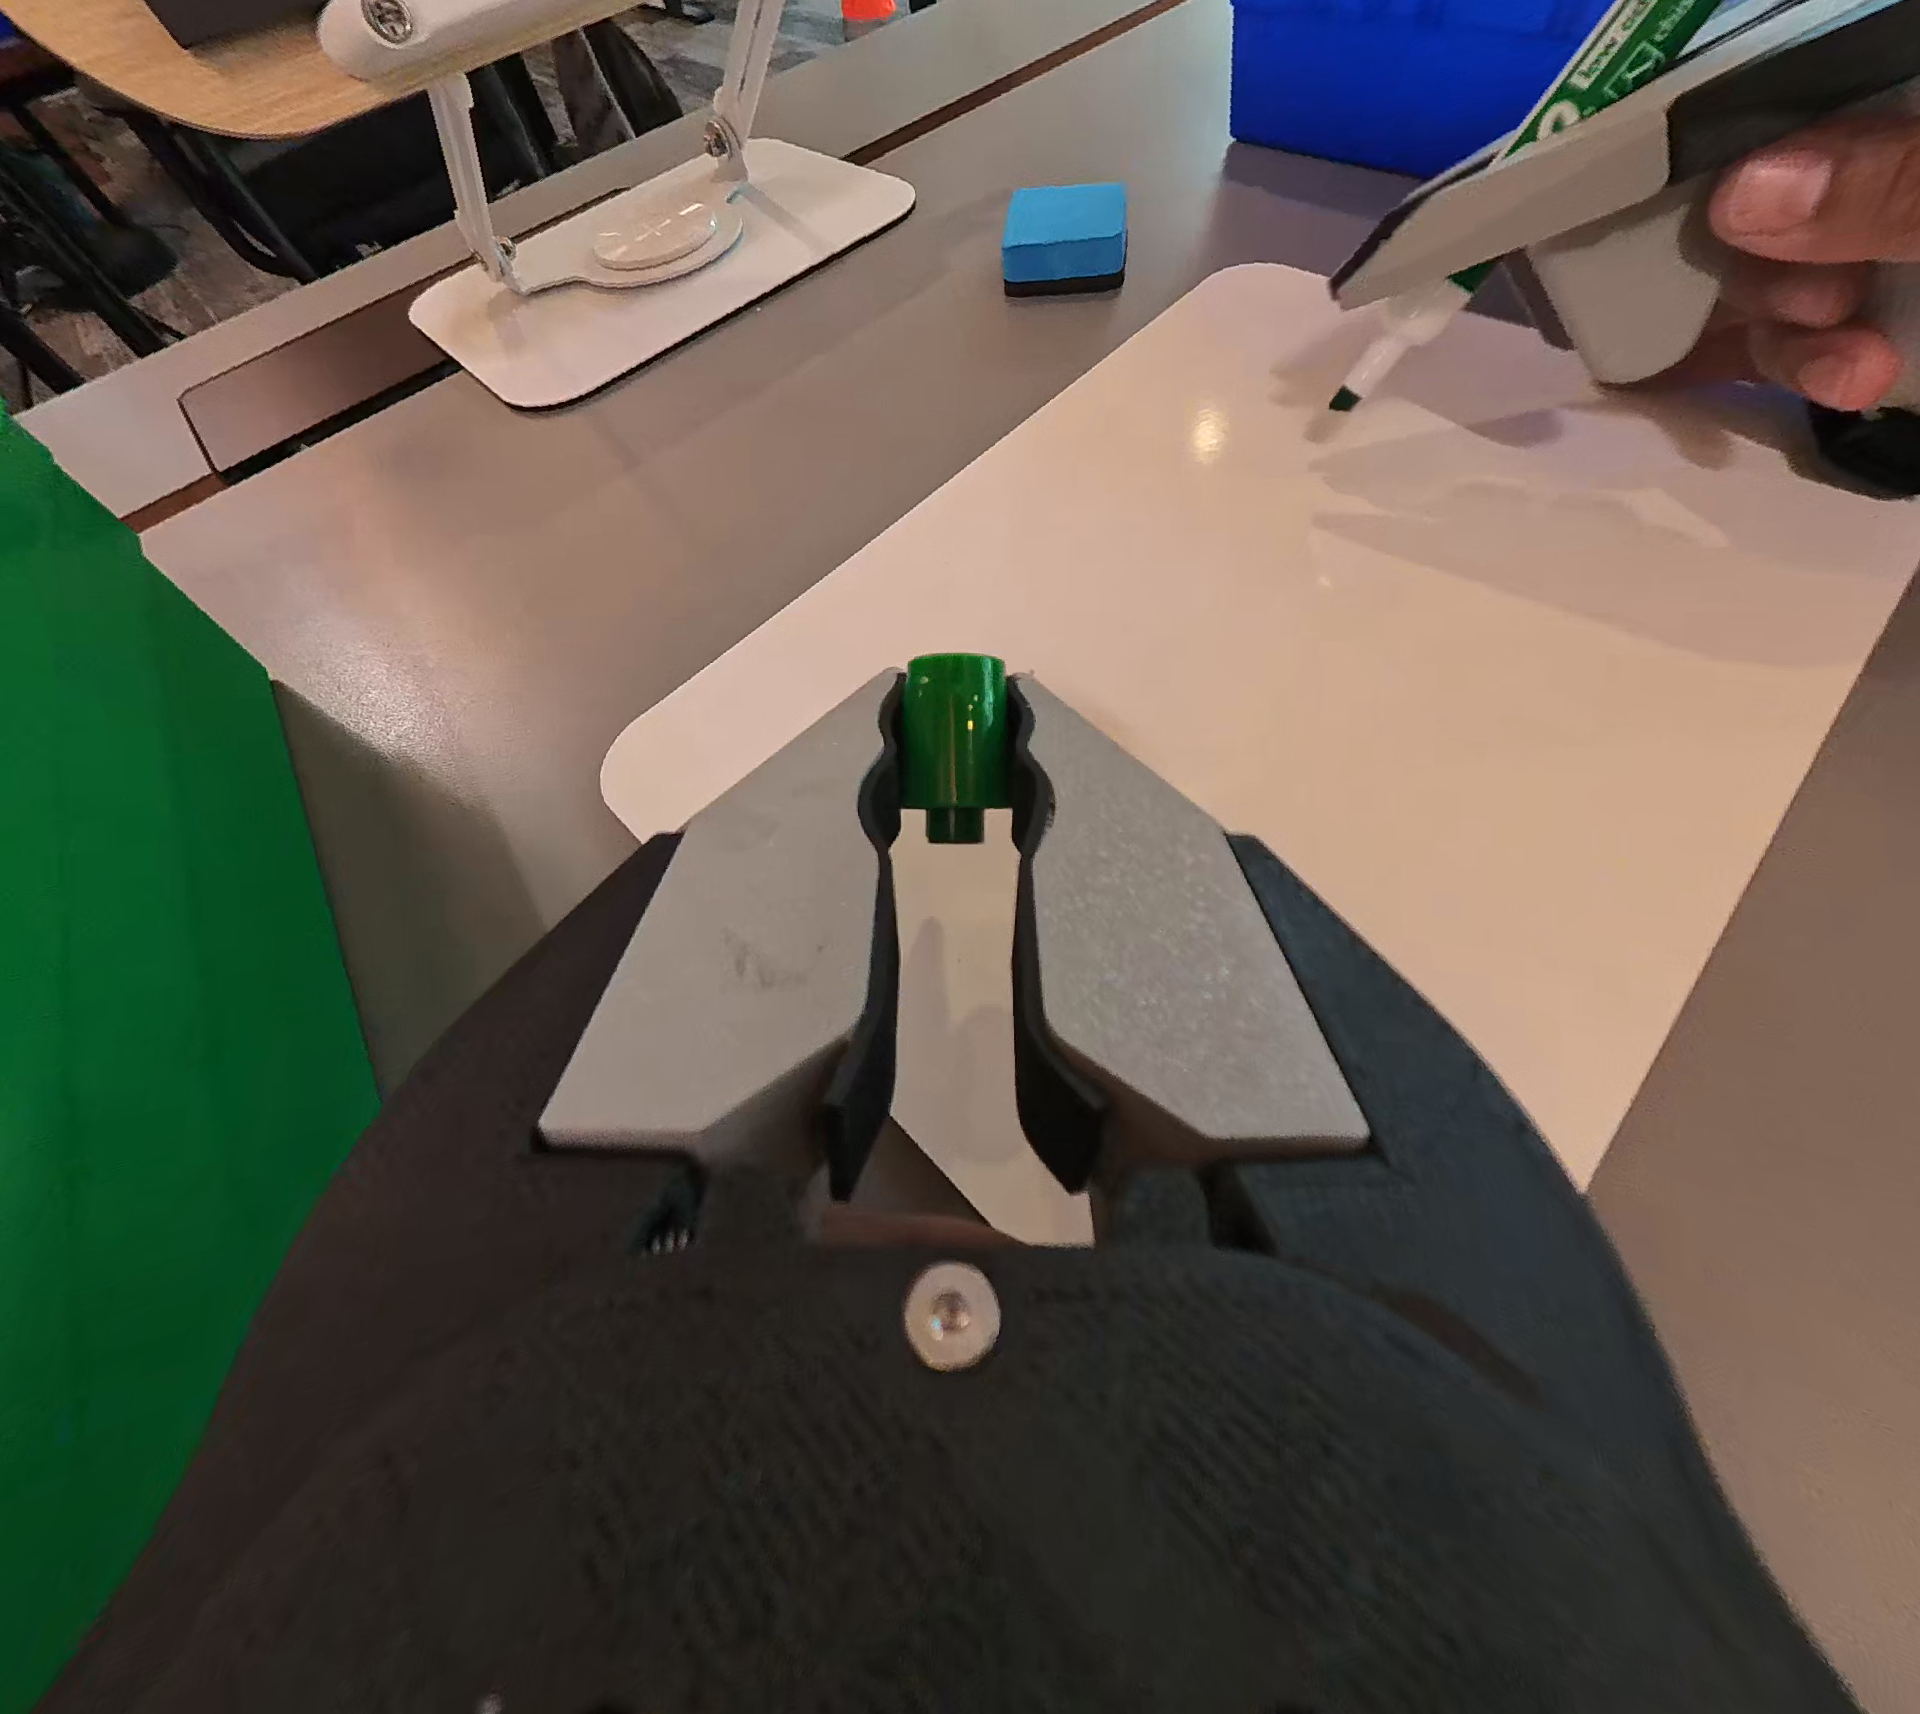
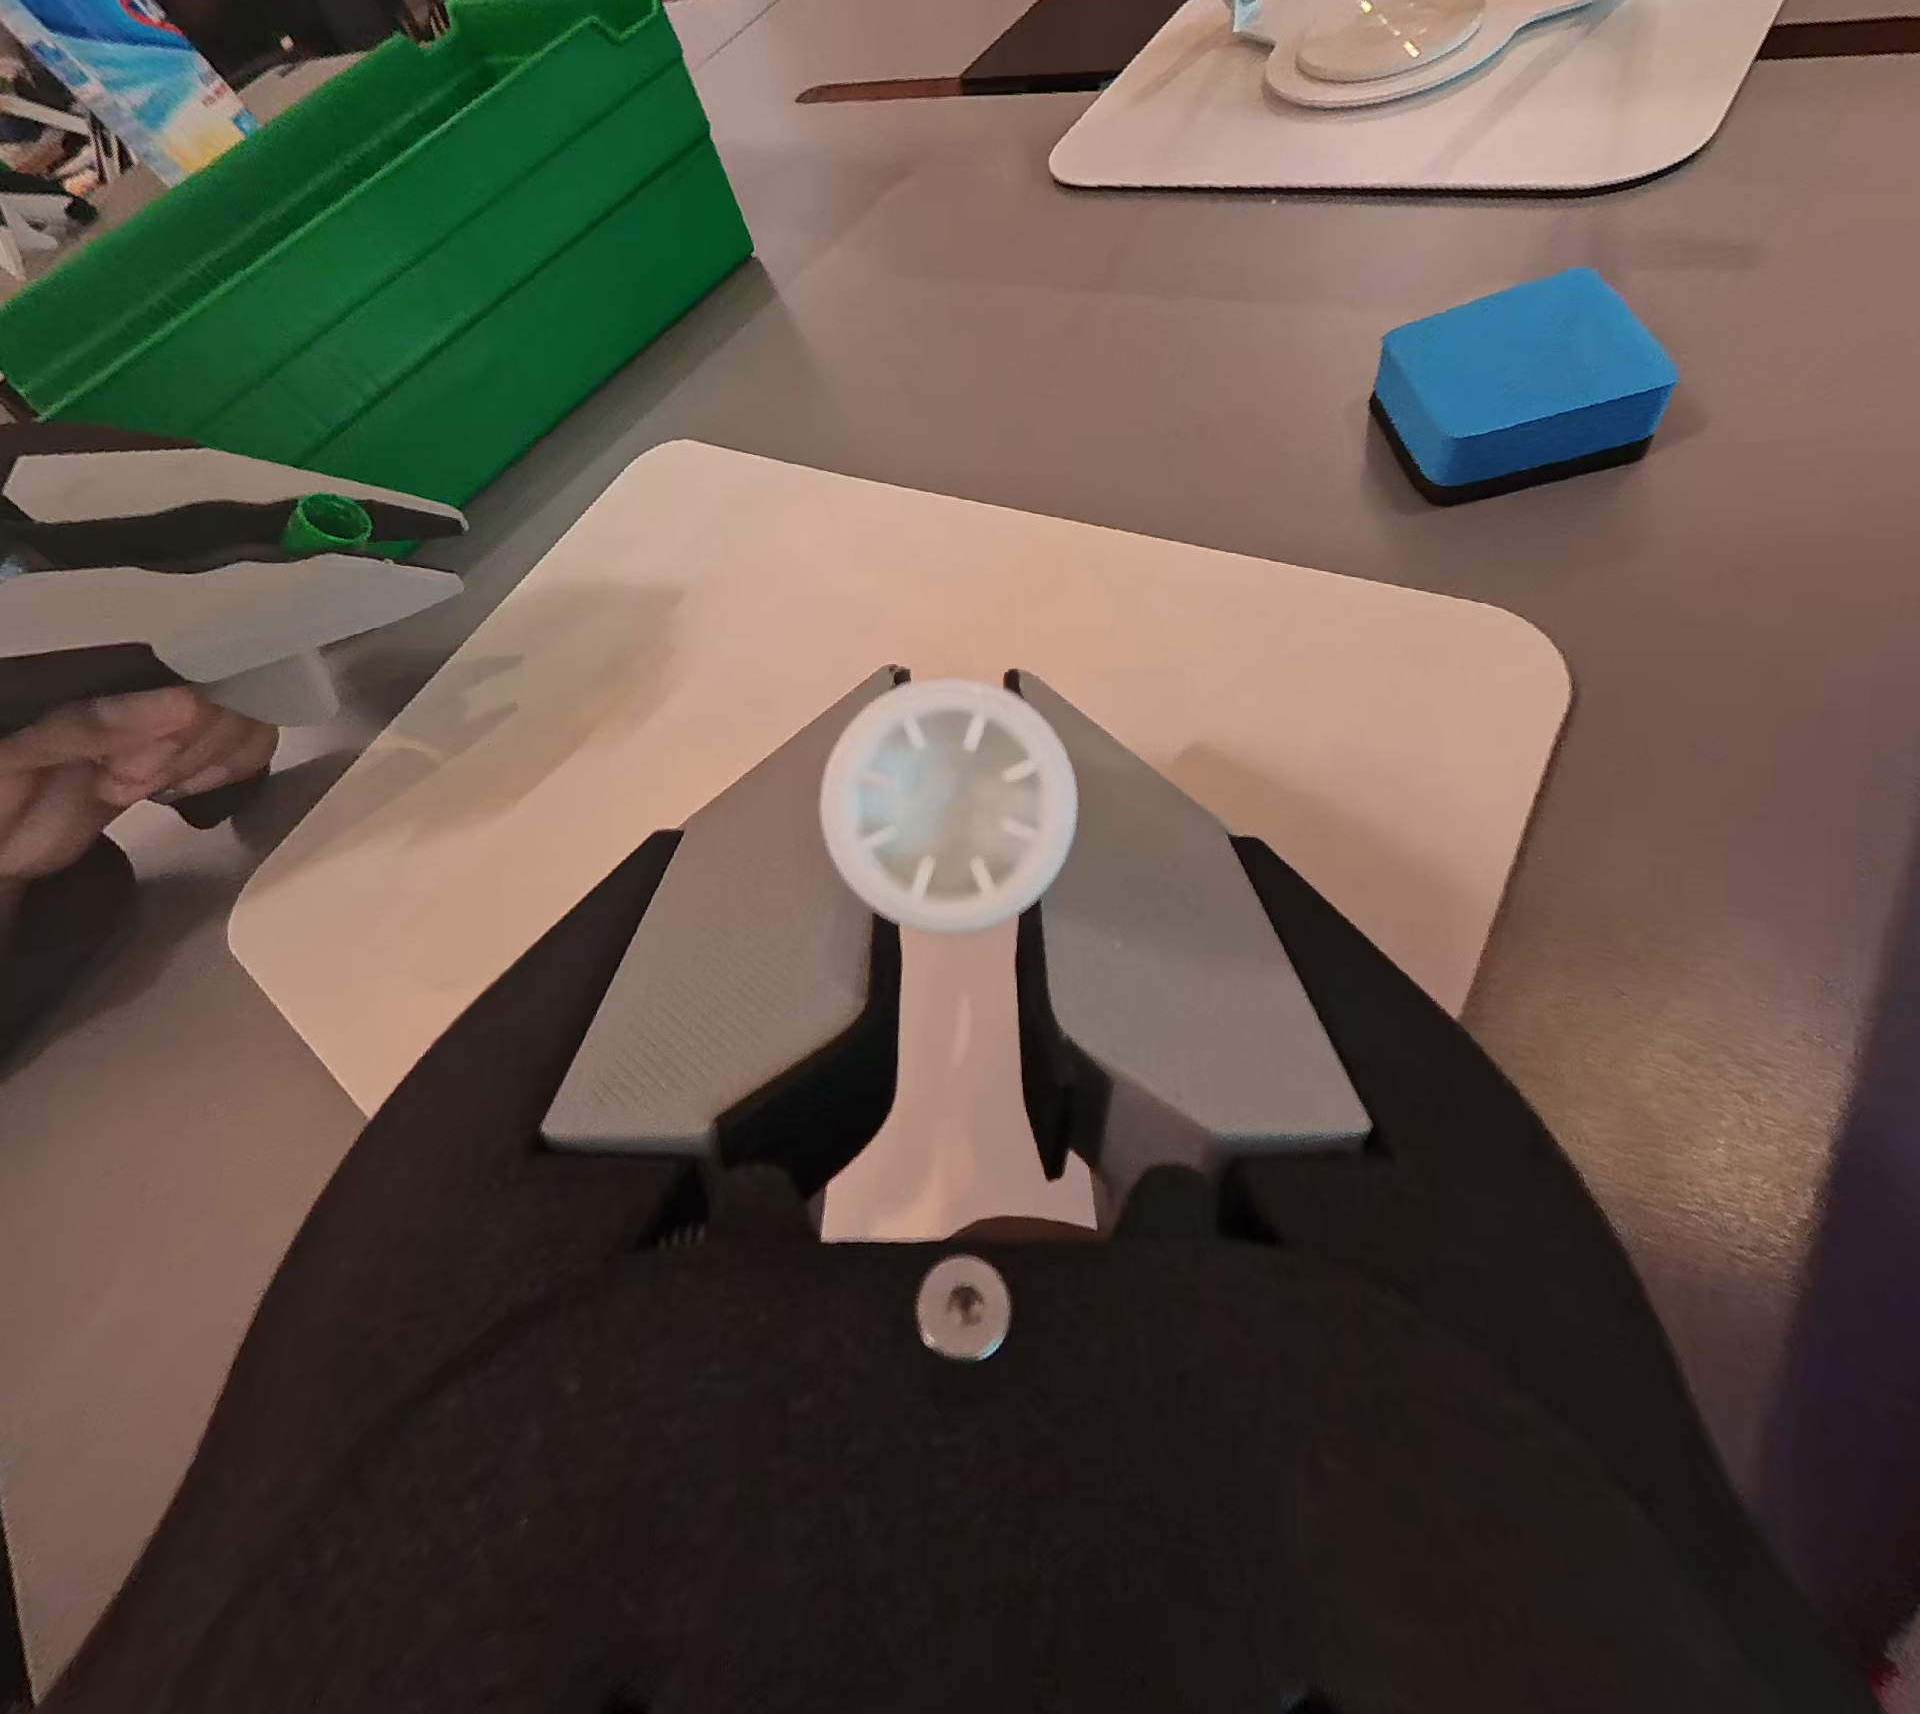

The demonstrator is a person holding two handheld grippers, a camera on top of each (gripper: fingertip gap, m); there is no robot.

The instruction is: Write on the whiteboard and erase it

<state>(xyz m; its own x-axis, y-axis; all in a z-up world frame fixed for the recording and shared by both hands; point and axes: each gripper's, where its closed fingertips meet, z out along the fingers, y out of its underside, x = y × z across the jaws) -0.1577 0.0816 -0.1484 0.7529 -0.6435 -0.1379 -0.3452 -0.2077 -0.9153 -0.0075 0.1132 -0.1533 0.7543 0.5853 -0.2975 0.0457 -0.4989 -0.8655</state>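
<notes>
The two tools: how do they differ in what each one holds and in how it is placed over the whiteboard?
The left tool is shut on the green cap; the right tool is shut on the marker. The left tool sits at the near corner of the whiteboard; the right tool tilts down at the far side, with the marker tip close to the board. Whether the tip touches, I cannot tell. Both are hand-held and closed.

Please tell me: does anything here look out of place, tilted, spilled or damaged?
Nothing stands out. The whiteboard lies flat and unmarked, the eraser sits felt-down beside it, the left tool holds the green cap, and the right tool holds the uncapped marker tip-down at the board.
</notes>
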